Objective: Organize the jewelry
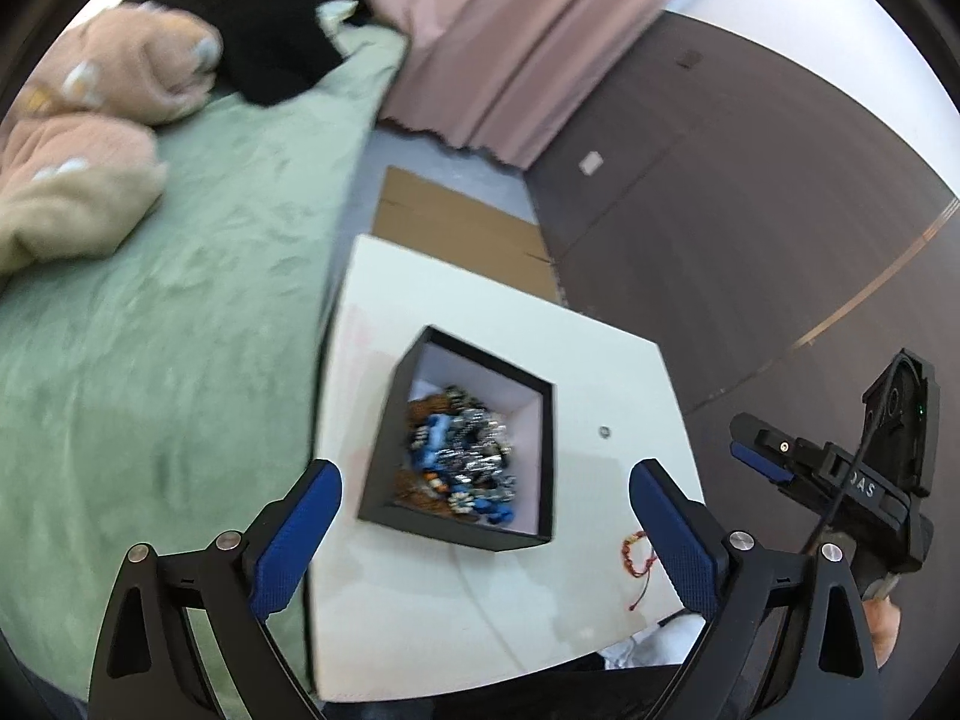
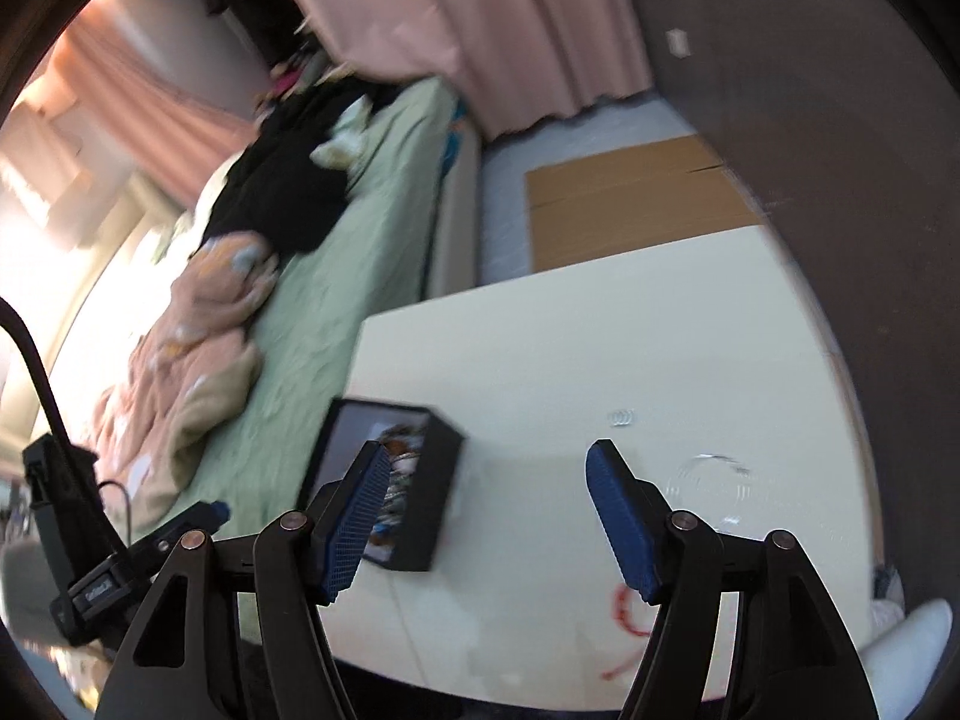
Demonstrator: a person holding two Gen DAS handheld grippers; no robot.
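Note:
A black box [image 1: 543, 462] with a white inside stands on the white table [image 1: 612, 372]. It holds a heap of several blue, silver and brown jewelry pieces [image 1: 462, 456]. A red bracelet [image 1: 639, 558] lies on the table to the right of the box. A small ring [image 1: 604, 432] lies further back. My left gripper [image 1: 483, 480] is open and empty, above the box's near side. My right gripper [image 2: 486, 468] is open and empty, above the table between the box [image 2: 429, 516] and the red bracelet [image 2: 627, 606]. The right gripper's body [image 1: 840, 468] shows at the right of the left wrist view.
A bed with a green cover [image 1: 198, 276] runs along the table's left side, with pink bedding [image 1: 78, 138] and black clothing [image 1: 264, 30]. Flat cardboard [image 1: 456, 222] lies on the floor behind the table. A dark wall [image 1: 750, 210] stands at the right, pink curtains [image 1: 510, 30] behind. A faint clear ring-shaped thing [image 2: 714, 480] lies on the table.

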